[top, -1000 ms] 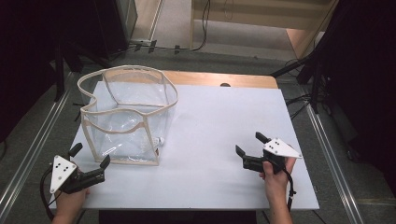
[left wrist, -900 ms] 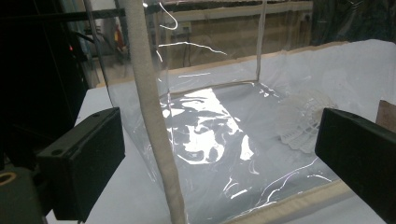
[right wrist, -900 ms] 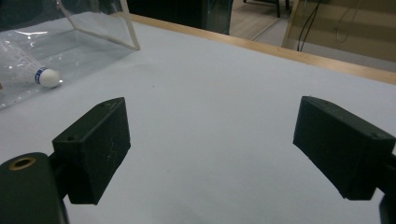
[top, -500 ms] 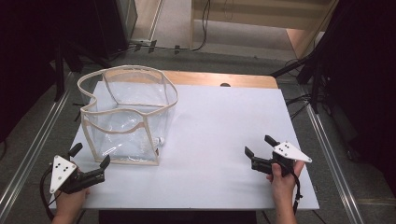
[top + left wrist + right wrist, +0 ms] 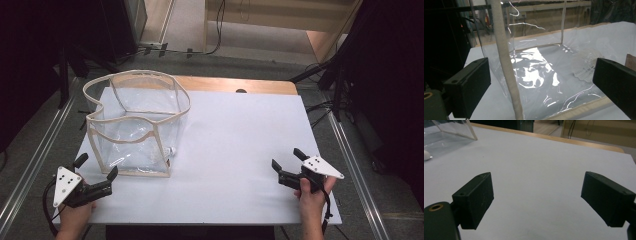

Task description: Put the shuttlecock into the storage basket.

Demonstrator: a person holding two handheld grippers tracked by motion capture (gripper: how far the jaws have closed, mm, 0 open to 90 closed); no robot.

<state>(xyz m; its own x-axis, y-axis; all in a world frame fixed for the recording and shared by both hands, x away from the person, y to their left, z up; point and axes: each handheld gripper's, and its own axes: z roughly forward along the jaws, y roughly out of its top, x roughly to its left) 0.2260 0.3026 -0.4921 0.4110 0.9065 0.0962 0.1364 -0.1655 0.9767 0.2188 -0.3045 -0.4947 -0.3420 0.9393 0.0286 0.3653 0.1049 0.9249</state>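
Observation:
A clear plastic bag (image 5: 135, 120) with beige trim stands open on the left half of the white table (image 5: 235, 140). A white shuttlecock (image 5: 586, 65) lies inside it near the front corner, small in the high view (image 5: 172, 150). My left gripper (image 5: 96, 166) rests at the table's front left corner, open, its jaws pointing at the bag's beige corner seam (image 5: 504, 57). Nothing is held between them. At the front right my right gripper (image 5: 286, 158) is open and empty above bare table (image 5: 537, 195).
A wooden strip (image 5: 235, 85) runs along the table's far edge. Metal rails (image 5: 350, 150) flank both sides, with dark stands and cables on the floor beyond. In the right gripper view the bag's corner (image 5: 454, 130) sits far off at the upper left.
My right gripper has drifted a little to the right along the front of the table, still open. The left gripper and the bag have stayed put.

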